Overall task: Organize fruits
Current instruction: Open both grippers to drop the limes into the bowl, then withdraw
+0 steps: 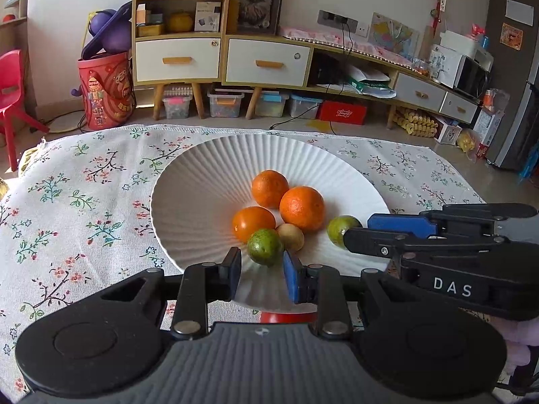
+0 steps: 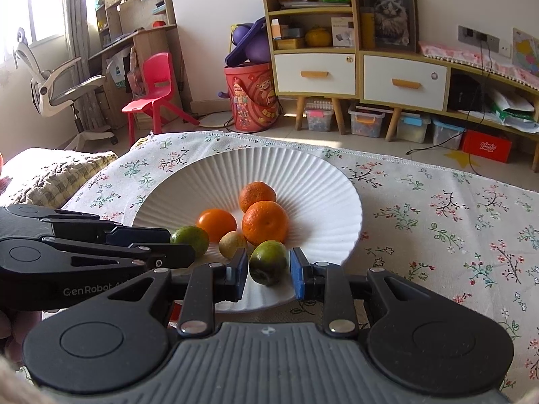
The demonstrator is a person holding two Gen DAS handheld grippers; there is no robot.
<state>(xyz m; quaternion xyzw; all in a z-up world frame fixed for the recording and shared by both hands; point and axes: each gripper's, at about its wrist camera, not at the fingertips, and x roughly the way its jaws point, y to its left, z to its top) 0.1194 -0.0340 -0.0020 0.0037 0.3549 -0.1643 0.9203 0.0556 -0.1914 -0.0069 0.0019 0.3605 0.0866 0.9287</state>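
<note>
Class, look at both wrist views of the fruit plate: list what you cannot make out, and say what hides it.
- Left wrist view: the near rim of the white plate is hidden behind the left gripper.
- Left wrist view: part of the right-hand green fruit is covered by the right gripper.
- Right wrist view: part of the other green fruit is covered by the left gripper.
- Both views: the red thing under the plate is mostly hidden.

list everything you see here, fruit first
orange: three, orange, middle of bowl
green fruit: two, green, near side of bowl, one in each gripper
small fruit: one, yellow-brown, between the green fruit and the oranges
bowl: one, white, ribbed, on tablecloth
tablecloth: one, white with flowers, under bowl
left gripper: one, black, blue pads, shut on green fruit
right gripper: one, black, blue pads, shut on green fruit
</note>
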